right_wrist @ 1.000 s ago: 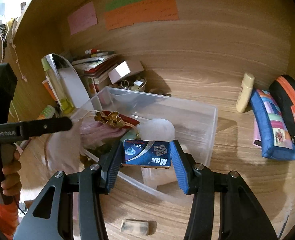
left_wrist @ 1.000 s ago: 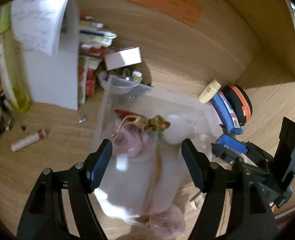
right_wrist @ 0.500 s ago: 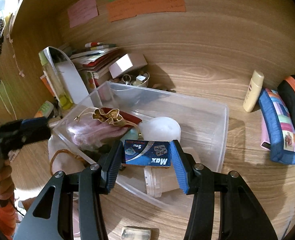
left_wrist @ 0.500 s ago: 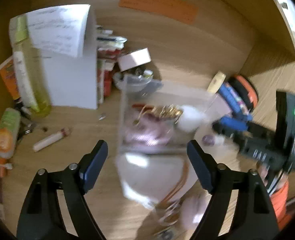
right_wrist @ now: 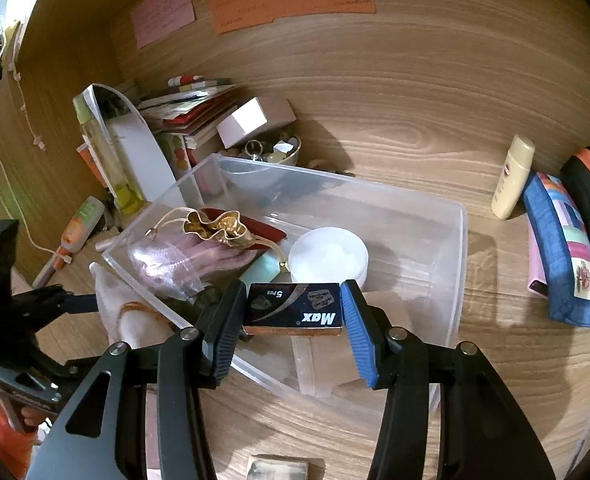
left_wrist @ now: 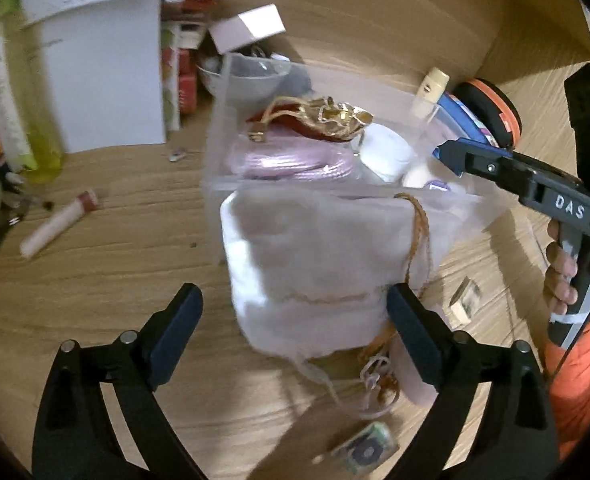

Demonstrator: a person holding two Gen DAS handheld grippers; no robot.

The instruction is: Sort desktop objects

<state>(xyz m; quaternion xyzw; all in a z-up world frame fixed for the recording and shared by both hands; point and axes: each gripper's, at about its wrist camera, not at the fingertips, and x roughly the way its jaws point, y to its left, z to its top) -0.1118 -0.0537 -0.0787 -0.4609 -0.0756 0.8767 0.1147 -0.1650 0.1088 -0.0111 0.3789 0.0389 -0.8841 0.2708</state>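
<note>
A clear plastic bin (right_wrist: 461,240) holds a gold-topped red pouch (right_wrist: 223,226), a pink bundle (right_wrist: 191,260) and a round white tub (right_wrist: 329,256). My right gripper (right_wrist: 293,310) is shut on a dark blue "Max" box (right_wrist: 295,310), held over the bin's near rim. A white cloth pouch (left_wrist: 311,264) with a brown drawstring lies on the desk against the bin's left side. My left gripper (left_wrist: 295,320) is open, its fingers either side of the pouch's near end and apart from it. The bin also shows in the left wrist view (left_wrist: 219,128).
A white paper stand (left_wrist: 103,76), books and a pink box (right_wrist: 255,120) crowd the back left. A lip tube (left_wrist: 59,224) lies left. A cream bottle (right_wrist: 511,176) and pencil cases (right_wrist: 563,248) are right. Small packets (left_wrist: 365,446) lie on the near desk.
My left gripper has let the white pouch drop beside the bin and pulled back from it. My right gripper has held the Max box over the bin, shifting slightly.
</note>
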